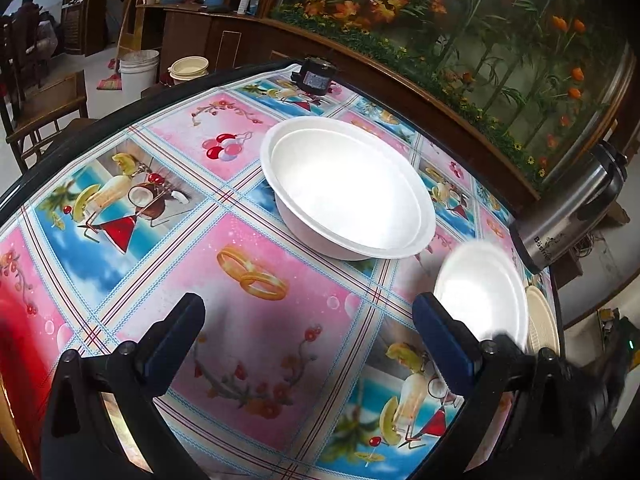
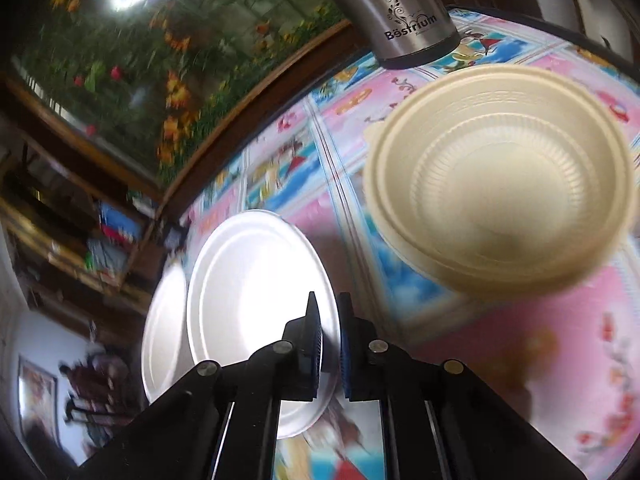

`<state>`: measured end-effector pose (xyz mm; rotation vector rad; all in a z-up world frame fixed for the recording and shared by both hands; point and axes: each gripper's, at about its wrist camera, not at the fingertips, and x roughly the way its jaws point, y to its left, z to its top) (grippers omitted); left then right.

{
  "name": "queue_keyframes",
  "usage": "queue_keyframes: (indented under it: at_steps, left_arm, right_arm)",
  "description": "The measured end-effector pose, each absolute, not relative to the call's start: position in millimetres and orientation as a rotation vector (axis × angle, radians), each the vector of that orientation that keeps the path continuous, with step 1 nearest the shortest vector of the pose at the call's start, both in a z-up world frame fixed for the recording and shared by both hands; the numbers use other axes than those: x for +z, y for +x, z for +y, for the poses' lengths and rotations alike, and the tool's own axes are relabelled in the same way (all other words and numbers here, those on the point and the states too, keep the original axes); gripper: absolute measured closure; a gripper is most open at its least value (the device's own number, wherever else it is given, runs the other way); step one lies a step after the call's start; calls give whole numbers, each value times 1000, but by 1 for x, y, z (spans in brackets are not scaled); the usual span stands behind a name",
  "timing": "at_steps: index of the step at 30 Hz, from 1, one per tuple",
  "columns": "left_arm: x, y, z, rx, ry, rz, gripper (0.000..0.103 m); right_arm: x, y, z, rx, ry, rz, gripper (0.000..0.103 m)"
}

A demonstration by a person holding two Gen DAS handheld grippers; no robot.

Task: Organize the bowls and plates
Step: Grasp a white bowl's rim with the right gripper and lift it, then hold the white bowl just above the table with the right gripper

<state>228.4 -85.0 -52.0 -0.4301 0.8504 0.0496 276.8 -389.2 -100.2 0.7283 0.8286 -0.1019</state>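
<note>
In the right wrist view my right gripper (image 2: pixel 328 308) is shut on the near rim of a white foam plate (image 2: pixel 248 300), which stands tilted above the table. Behind the plate, on the left, part of another white dish (image 2: pixel 160 332) shows. A stack of cream plastic bowls (image 2: pixel 500 184) sits to the right, clear of the gripper. In the left wrist view my left gripper (image 1: pixel 310 328) is open over the patterned tablecloth with nothing between its fingers. Stacked white foam bowls (image 1: pixel 348 188) lie ahead of it. The held white plate (image 1: pixel 480 292) appears blurred at the right.
A steel kettle (image 2: pixel 404 12) stands at the table's far edge beside the cream bowls, and shows again as the kettle (image 1: pixel 572 208). A small black device (image 1: pixel 316 76) sits at the far rim. A fish tank with plants (image 1: pixel 500 40) borders the table (image 1: pixel 248 264).
</note>
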Motion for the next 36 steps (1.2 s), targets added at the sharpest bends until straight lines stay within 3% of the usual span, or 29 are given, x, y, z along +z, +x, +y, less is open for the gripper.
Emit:
queue_keyframes:
  at_steps: [6,10,12,13,14,21,29,36]
  left_arm:
    - [-47,225,-112,-37,-322,866,0]
    - [-44,219,-136,-81,-189,862,0]
    - [-45,220,-141,-127,-184,879,0]
    - [-47,220,-144,-157,-182,891,0]
    - [-48,220,-147,-179,-178,897,0]
    - [-61,219,-178,-305,-86,983,0]
    - [-71,227,-164,-323,-199,1047,0]
    - [-70,226,-159,-310,-218,1012,4]
  right_arm:
    - [-96,233,-396,22,661,933,95]
    - [-98,224,-396,82,673,949,88]
    - [-99,225,-398,101,701,967,70]
    - [-100,224,-401,99,720,967,53]
    - [-100,223,-402,91,727,968,49]
    - [-93,214,-422,72,797,918,49]
    - [-95,217,-420,95,799,928,49]
    - [-94,218,-414,91,780,918,53]
